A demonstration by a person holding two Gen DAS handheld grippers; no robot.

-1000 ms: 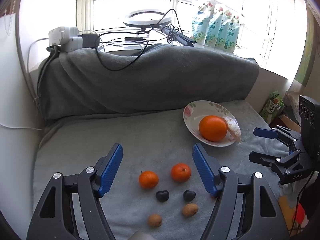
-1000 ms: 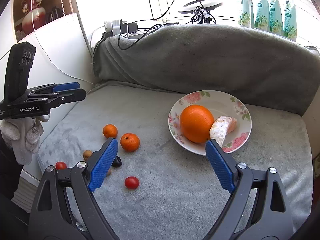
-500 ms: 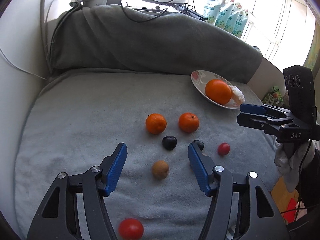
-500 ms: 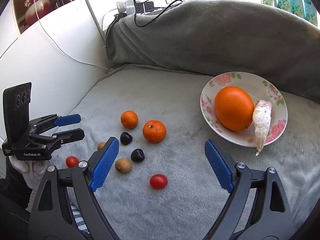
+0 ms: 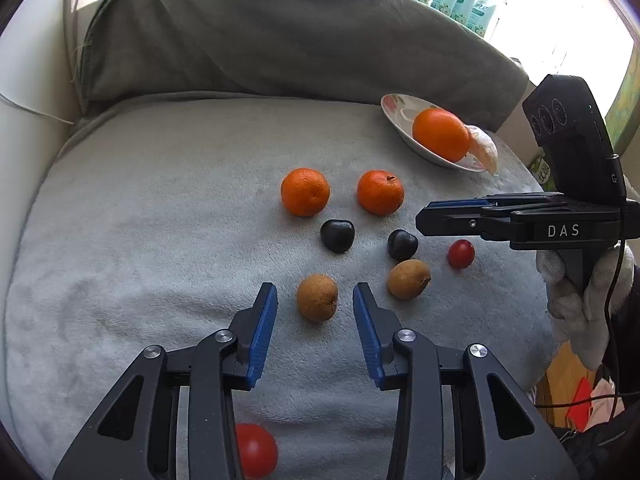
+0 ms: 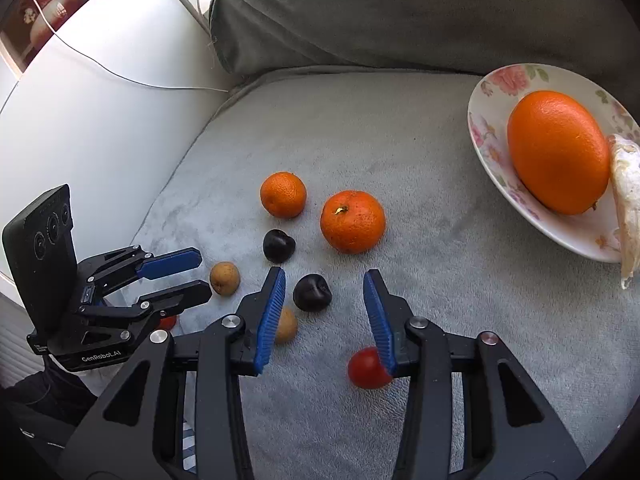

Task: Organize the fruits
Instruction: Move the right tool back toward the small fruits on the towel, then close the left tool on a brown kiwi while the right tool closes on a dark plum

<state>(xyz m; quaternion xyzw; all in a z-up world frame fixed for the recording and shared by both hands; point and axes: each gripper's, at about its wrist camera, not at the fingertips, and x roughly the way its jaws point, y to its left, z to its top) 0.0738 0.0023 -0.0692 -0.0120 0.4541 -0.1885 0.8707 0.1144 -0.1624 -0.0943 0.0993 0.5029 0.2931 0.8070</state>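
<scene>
The picking step is in hand: the left claw (image 5: 315, 312) is closing around a brown fruit (image 5: 317, 297), the right claw (image 6: 325, 312) around a dark cherry (image 6: 312, 292); neither is gripped yet. A firm squeeze is needed next.

We see a white plate (image 6: 494, 148) with pink flowers holding an orange (image 6: 558, 152); left of the plate lie orange tangerines (image 6: 352, 222), dark cherries (image 6: 312, 292), red tomatoes (image 6: 366, 368) on grey cloth (image 6: 360, 128).

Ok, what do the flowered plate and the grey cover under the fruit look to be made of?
The flowered plate looks like glazed ceramic, possibly melamine: a white, smooth surface with a soft sheen and printed pink roses along its rim. The grey cover looks like plush fleece fabric: a matte, fuzzy nap with brushed streaks, and soft folds where it drapes over the raised bolster behind.
</scene>
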